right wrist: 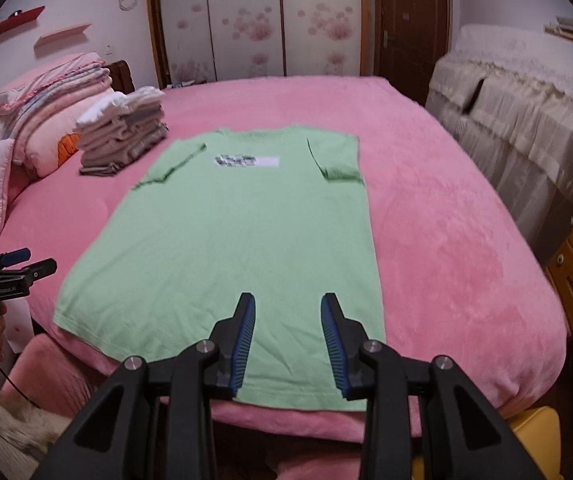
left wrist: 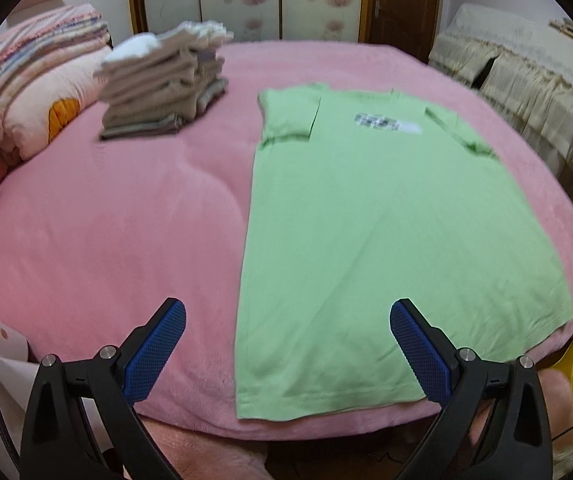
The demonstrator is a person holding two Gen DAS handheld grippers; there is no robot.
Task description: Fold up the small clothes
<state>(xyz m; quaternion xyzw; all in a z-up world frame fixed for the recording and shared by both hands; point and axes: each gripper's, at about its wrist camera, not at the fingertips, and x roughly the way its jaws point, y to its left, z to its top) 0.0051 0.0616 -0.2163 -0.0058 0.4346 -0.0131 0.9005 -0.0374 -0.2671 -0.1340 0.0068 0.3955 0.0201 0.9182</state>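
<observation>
- The green T-shirt [right wrist: 222, 232] lies flat on the pink bed cover [right wrist: 446, 220], front side up, with the hem toward the near edge of the bed and the collar at the far end.
- Both short sleeves are already folded inward onto the body, so the shirt is now a long rectangle. I judge this as the first step of folding done.
- The lengthwise folds, bringing the hem up toward the collar, are not yet done. The shirt must then probably join the pile.
- A stack of folded clothes [right wrist: 122, 140] stands at about 10 o'clock from the shirt, near the pillows [right wrist: 46, 120], apart from the shirt. So several pieces seem finished and this one is in progress.
- The left gripper [left wrist: 286, 344] is wide open and holds nothing. The near left corner of the hem lies below the gap between its jaws, at about 6 o'clock in its view, but the pads do not touch the cloth.
- The right gripper [right wrist: 288, 340] is only partly open, with a clear gap between the pads, and it holds nothing. It hangs over the hem near the right corner; I cannot see any contact.
- In my judgement both tools are placed to take the hem corners.
</observation>
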